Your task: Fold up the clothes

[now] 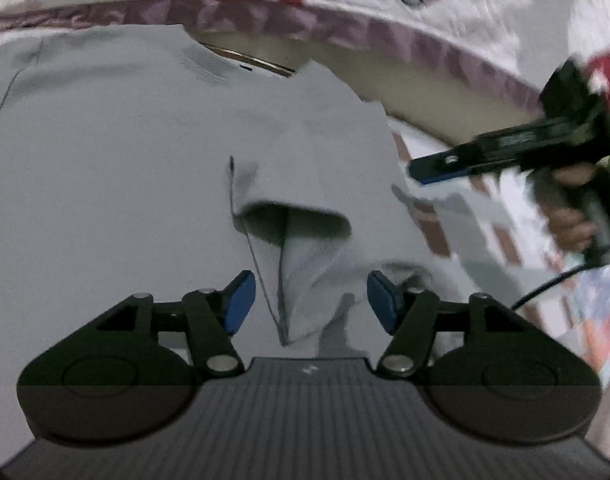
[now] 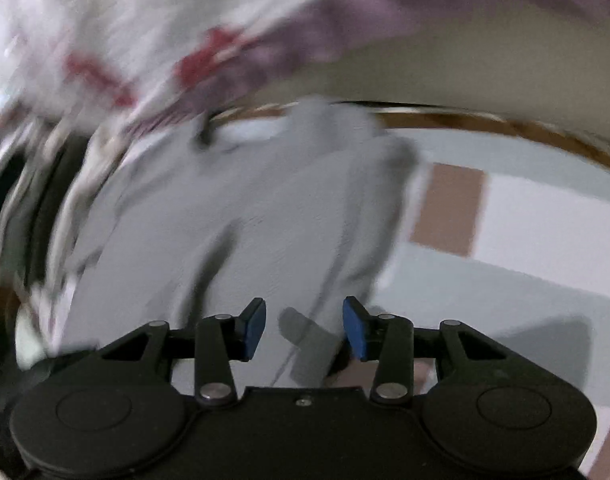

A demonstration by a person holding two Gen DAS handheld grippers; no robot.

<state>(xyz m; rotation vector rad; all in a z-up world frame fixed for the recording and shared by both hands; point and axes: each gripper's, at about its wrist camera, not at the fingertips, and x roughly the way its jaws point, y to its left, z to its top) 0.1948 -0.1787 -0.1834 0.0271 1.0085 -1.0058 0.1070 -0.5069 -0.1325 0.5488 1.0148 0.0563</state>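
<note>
Here the grey garment (image 1: 125, 184) lies spread on a bed sheet (image 2: 545, 240) with brown squares, its collar toward the far edge under a white quilt (image 1: 445, 12) with red print. The left gripper (image 1: 311, 300) hangs released over a raised fold, pads apart and gripping nothing. The right gripper (image 2: 303, 328), in a person's hand (image 1: 569, 216), is also unclenched over the garment's edge nearest that hand.

Dim, cool indoor light with soft shadows; both fisheye views curve at the edges, the right wrist view motion-blurred.
</note>
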